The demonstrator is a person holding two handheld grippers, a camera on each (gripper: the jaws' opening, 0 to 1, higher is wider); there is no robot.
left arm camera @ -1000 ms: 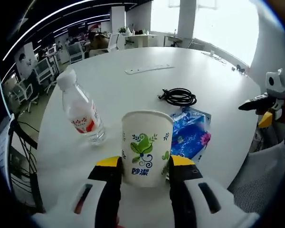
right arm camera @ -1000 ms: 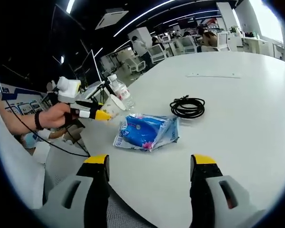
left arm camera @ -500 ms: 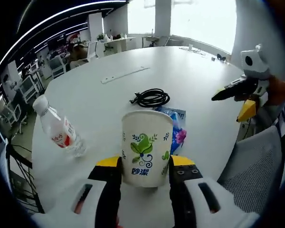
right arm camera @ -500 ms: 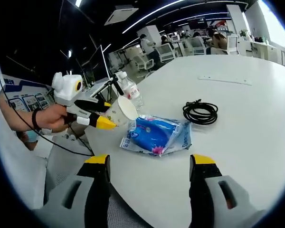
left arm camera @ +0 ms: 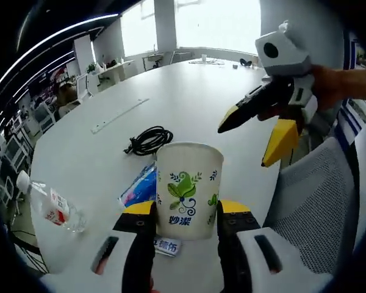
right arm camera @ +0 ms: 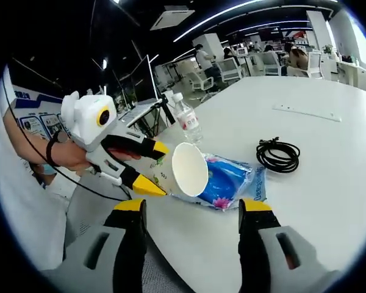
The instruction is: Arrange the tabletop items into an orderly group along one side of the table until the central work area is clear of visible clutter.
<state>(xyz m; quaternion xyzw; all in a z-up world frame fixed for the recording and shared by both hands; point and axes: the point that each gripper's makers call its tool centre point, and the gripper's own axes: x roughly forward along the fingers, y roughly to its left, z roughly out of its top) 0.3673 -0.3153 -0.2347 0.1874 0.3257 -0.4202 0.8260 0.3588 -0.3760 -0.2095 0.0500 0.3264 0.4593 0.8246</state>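
Clutter lies spread across a round white table (left arm camera: 189,91): a coiled black cable (left arm camera: 149,140) sits near the middle, a blue plastic packet (left arm camera: 138,187) lies just beside it toward the table's edge, and a clear water bottle (left arm camera: 49,206) with a red label lies on its side well apart from both in the left gripper view, though it looks upright in the right gripper view. A flat white strip (left arm camera: 119,115) rests farther across the table. A grey mesh chair (left arm camera: 317,207) stands at the table's edge. Office desks and chairs fill the dim background. The left gripper (left arm camera: 184,210) clasps a paper cup (left arm camera: 188,190), white with a green leaf print and blue characters, held above the table's near edge in front of the packet. In the right gripper view the cup (right arm camera: 184,171) is tipped sideways, its empty white inside facing the camera. The right gripper (right arm camera: 192,207) has its jaws spread wide with nothing between them, and it hangs over the table's edge.
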